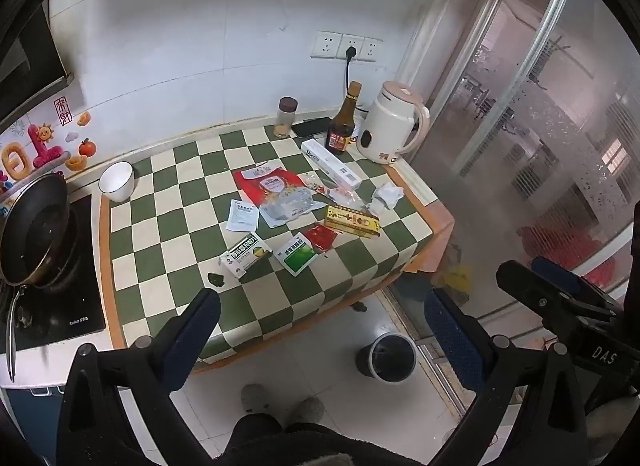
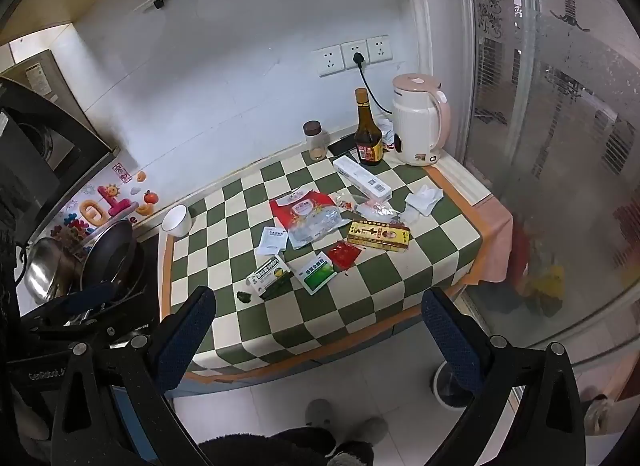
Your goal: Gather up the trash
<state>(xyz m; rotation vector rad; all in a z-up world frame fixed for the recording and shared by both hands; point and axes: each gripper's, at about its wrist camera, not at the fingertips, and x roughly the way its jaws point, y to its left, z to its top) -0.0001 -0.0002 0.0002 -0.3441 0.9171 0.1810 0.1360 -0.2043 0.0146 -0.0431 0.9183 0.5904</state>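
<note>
Green and cream squares covered the kitchen table (image 1: 168, 234), which stood against a white wall.

From the left wrist, the left gripper (image 1: 320, 330) hung over the near table edge. Its fingers were wide apart and held nothing. The trash lay in a loose bunch in the middle, well away from the gripper: one red and white bag (image 1: 276, 195), one yellow box (image 1: 352, 221), one green and white box (image 1: 245, 254), one green packet (image 1: 298, 256), one small red packet (image 1: 320, 237) and one crumpled tissue (image 1: 386, 195). One dark bin (image 1: 387, 357) stood on the floor, below the table corner.

From the right wrist, the right gripper (image 2: 320, 330) was also wide apart and empty. One long white box (image 2: 362, 178) lay just beside one brown bottle (image 2: 367, 133). One kettle (image 2: 420, 121), one jar (image 2: 316, 141) and one white bowl (image 2: 177, 221) stood around the edges.

Things could go wrong. The flat packets lay tight on the cloth, so fingers might slip or drag the cloth. Reaching for the long box could knock the bottle over. The bin was small, so light trash might miss it.
</note>
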